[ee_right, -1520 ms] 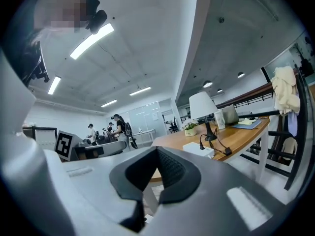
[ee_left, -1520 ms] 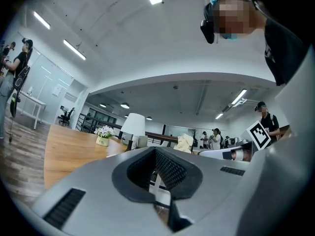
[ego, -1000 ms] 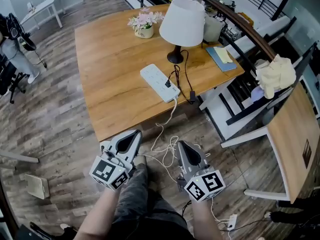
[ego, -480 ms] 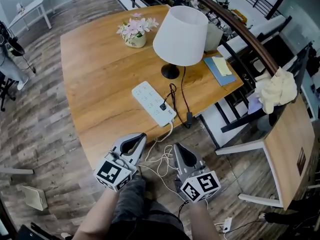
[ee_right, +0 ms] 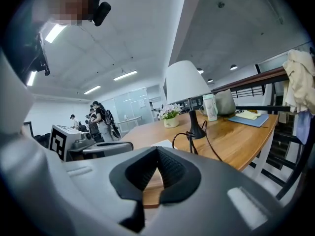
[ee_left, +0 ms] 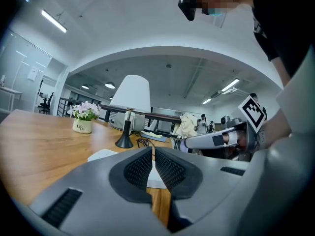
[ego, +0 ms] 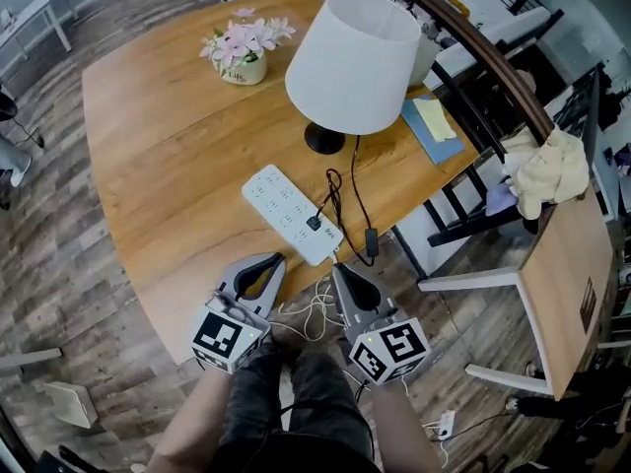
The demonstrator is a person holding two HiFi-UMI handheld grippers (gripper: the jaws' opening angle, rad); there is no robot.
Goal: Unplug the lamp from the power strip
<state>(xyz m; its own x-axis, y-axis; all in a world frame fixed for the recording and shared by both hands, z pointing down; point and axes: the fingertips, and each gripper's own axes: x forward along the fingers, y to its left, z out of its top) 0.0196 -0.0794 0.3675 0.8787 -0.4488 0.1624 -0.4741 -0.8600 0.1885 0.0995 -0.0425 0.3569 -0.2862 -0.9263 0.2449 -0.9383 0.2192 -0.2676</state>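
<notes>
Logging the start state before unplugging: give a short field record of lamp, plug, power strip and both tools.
lamp: upright on the table, white shade
power strip: white, flat near the table's front edge
plug: black, seated in the power strip
left tool: shut, empty, touching nothing
right tool: shut, empty, touching nothing

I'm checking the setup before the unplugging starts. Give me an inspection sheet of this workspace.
Surface: wooden table, no damage seen.
Job's things: lamp upright; its black plug sits in the white power strip.
Clutter: flower pot, blue notebook.
Grippers: left gripper and right gripper both shut, empty, at the table's near edge.
Cables: lamp cord trails over the edge; white cable lies loose on the floor.
Surroundings: pale cloth draped right of the table; wood floor.
</notes>
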